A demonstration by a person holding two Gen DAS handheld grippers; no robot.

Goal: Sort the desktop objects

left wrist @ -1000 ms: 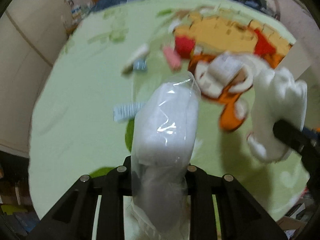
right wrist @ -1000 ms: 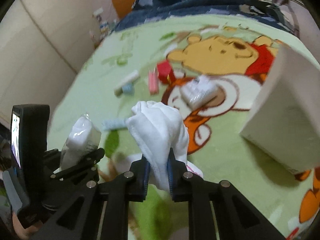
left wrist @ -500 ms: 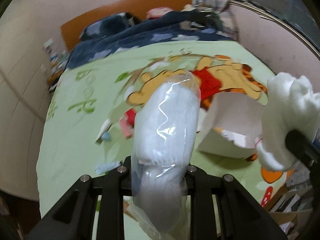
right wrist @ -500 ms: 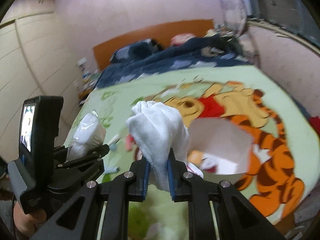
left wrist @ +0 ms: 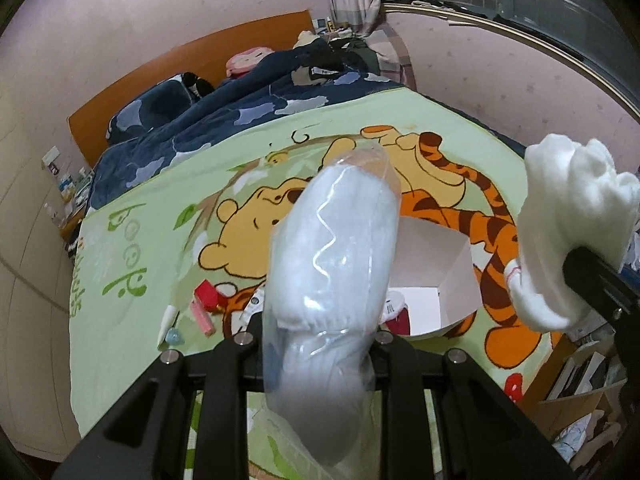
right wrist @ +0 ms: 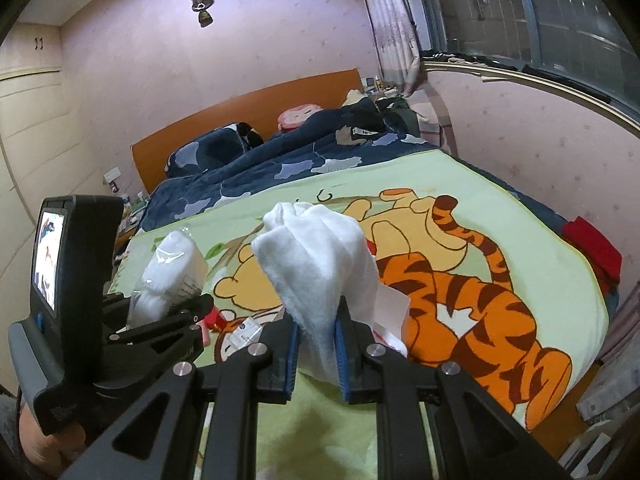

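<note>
One plastic-wrapped pack (left wrist: 332, 264) (contents seemingly white) sits clamped in left fingers (left wrist: 248, 322); right fingers (right wrist: 294, 346) grip one towel (right wrist: 320, 256).

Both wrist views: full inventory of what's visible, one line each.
Plastic-wrapped white bundle: 1, white in clear film, held in left gripper.
White towel: 1, white, held in right gripper.
White box: 1, white, open, on the blanket behind the bundle.
Red block: 1, red, on blanket left of the box.
Pink bar: 1, pink, beside the red block.
Small blue item: 1, light blue, near the blanket's left edge; too small to identify.
Cartoon blanket: 1, light green.
Navy quilt: 1, dark blue, far end of bed.
Left gripper: 1, black, shut.
Right gripper: 1, black with blue pads, shut.
</note>
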